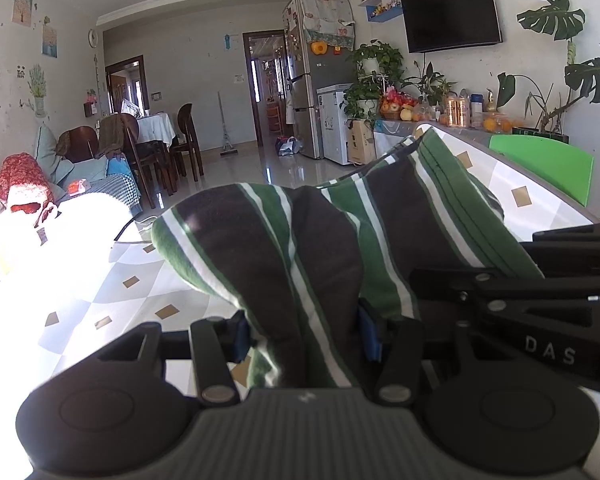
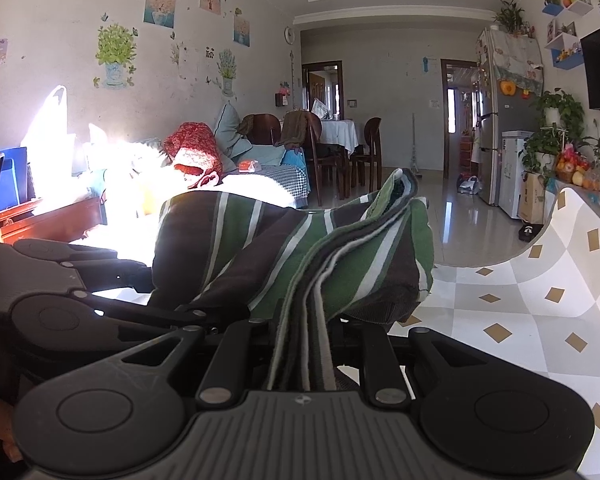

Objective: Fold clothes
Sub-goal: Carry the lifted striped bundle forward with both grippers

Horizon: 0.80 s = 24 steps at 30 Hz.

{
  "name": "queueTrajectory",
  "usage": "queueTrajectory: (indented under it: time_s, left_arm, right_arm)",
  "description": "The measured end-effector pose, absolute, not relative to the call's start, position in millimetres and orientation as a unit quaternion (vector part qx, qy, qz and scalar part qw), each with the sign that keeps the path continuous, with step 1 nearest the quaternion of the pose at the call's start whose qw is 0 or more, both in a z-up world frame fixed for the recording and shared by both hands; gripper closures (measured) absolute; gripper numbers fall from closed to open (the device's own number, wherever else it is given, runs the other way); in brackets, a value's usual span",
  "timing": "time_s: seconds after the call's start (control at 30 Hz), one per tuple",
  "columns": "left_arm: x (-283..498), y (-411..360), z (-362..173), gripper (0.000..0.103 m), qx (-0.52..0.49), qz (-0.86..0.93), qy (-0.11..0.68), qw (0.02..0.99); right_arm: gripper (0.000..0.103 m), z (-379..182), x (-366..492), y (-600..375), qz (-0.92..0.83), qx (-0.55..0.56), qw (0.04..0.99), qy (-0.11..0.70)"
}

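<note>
**Striped garment gripped at two points above a checked tablecloth**

Left wrist view, from left to right: overexposed sunlit patch at far left; checked tablecloth [image 1: 140, 280] in white and grey with tan diamonds; left gripper [image 1: 304, 332], blue-padded fingers [image 1: 242, 338] clamped on a thick bunch of green, white and dark-brown striped garment [image 1: 300, 232], the cloth rising from the jaws and draped forward over the table. Further right, right gripper [image 1: 500, 292] seen side-on, close beside the left one and meeting the same cloth; green chair back [image 1: 552, 164] beyond the table edge.

Right wrist view, from left to right: left gripper [image 2: 148, 280] entering from the left edge, its tips buried in the striped garment [image 2: 260, 248]; right gripper [image 2: 304, 340] at centre, jaws nearly together and pinched on several stacked layers of folded edge; garment bunched and lifted between the two grippers, its lower part near the tablecloth [image 2: 520, 300]; curled-up cloth edge at far right.
</note>
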<state>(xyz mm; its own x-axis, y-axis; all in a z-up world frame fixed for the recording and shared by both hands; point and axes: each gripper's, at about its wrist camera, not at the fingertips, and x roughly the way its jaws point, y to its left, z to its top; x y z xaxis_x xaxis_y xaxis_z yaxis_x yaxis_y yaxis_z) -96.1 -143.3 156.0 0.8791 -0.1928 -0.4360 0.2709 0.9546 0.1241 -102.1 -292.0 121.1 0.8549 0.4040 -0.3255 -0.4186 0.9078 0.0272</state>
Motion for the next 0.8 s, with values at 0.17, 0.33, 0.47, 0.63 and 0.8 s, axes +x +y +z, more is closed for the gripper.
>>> queueTrajectory:
  time_s: [0.17, 0.33, 0.47, 0.63, 0.8]
  left_arm:
    - [-81.8, -162.8, 154.5, 0.055, 0.087, -0.132, 0.215, 0.964]
    - [-69.1, -177.6, 148.7, 0.055, 0.084, -0.141, 0.223, 0.961]
    - [-56.9, -190.8, 144.2, 0.055, 0.078, -0.149, 0.228, 0.959]
    - [-42.5, -209.8, 139.4, 0.054, 0.073, -0.161, 0.233, 0.956]
    - [-31.0, -226.8, 134.1, 0.054, 0.072, -0.172, 0.236, 0.954]
  right_arm:
    - [0.086, 122.2, -92.0, -309.1, 0.199, -0.016, 0.965, 0.171]
    - [0.086, 121.1, -81.1, -324.1, 0.191, -0.019, 0.964, 0.185]
    - [0.086, 120.3, -72.8, -336.4, 0.182, -0.017, 0.964, 0.194]
    - [0.086, 120.3, -64.2, -353.3, 0.174, -0.022, 0.964, 0.198]
    - [0.086, 118.9, -55.6, -365.9, 0.162, -0.022, 0.965, 0.203]
